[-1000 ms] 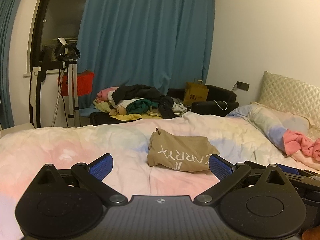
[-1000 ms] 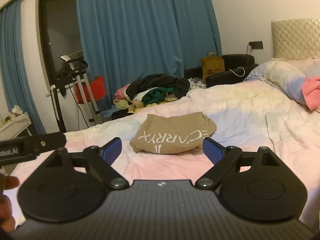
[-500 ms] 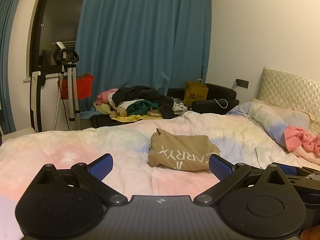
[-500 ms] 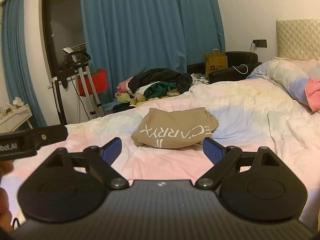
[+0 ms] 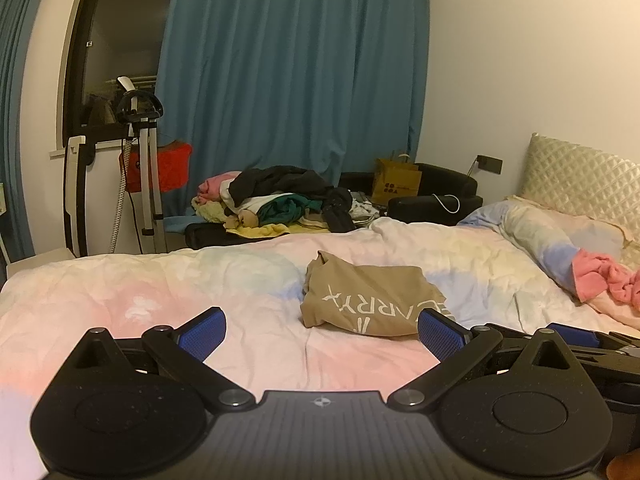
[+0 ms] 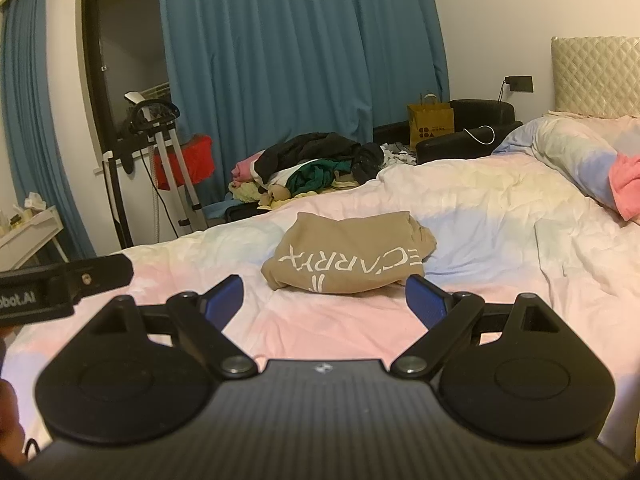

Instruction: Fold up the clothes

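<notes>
Bedroom with blue curtains (image 5: 296, 72) behind a bed (image 5: 120, 292) under a pale pink, blue and yellow quilt. At mid-bed, apart from both tools: tan shirt (image 5: 372, 296), lying as a compact, roughly rectangular bundle, white lettering on top, edges loose and slightly rumpled, one corner peaked at the far left. Beyond the far edge of the bed: heap of mixed clothes (image 5: 280, 204), unfolded. By the pillow at right: pink cloth (image 5: 600, 280), crumpled. Left claw (image 5: 320, 330) spread wide, nothing between the blue pads, held low over the quilt short of the shirt. Right claw (image 6: 324, 294) likewise wide and empty, level with the near edge of the shirt; same shirt (image 6: 348, 256) centred ahead of it. Scene consistent with two stages: a shirt bundled and awaiting a proper fold, or a shirt already folded and left in place; not settled by these views. For any handling of the shirt, presumably best: a pinch on a single hem or corner rather than the whole stack, both claws level, a low lift so the layers stay aligned, quilt kept out of the pinch.
</notes>
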The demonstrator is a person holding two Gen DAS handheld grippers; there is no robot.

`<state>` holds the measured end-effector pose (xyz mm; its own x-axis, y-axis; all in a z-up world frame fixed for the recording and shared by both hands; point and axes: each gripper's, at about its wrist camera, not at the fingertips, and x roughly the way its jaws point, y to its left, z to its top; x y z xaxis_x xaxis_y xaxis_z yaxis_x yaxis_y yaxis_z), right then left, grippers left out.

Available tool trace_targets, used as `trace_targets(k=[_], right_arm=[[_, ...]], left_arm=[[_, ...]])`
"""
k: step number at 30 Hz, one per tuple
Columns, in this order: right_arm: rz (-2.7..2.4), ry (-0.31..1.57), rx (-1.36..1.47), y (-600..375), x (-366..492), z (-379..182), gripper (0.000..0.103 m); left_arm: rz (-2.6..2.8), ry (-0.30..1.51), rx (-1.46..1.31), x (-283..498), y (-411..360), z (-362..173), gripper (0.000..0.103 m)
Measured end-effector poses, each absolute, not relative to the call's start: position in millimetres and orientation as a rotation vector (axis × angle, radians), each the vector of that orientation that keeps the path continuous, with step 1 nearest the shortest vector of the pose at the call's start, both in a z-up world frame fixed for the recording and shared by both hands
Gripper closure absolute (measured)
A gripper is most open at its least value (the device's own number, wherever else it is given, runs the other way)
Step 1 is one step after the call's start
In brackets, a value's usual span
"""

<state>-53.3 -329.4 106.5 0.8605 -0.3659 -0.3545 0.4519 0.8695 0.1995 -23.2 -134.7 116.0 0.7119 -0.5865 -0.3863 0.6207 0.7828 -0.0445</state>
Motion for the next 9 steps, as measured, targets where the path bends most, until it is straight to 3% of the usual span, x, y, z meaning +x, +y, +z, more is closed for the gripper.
trace_targets(k=[9], right_arm=[[-0.428,0.321,0.282,-330.2,-54.1,105.4,0.014]], left_arm=[[-0.649,0.403,0.103,-23.7,-132.6,113.1,0.000]])
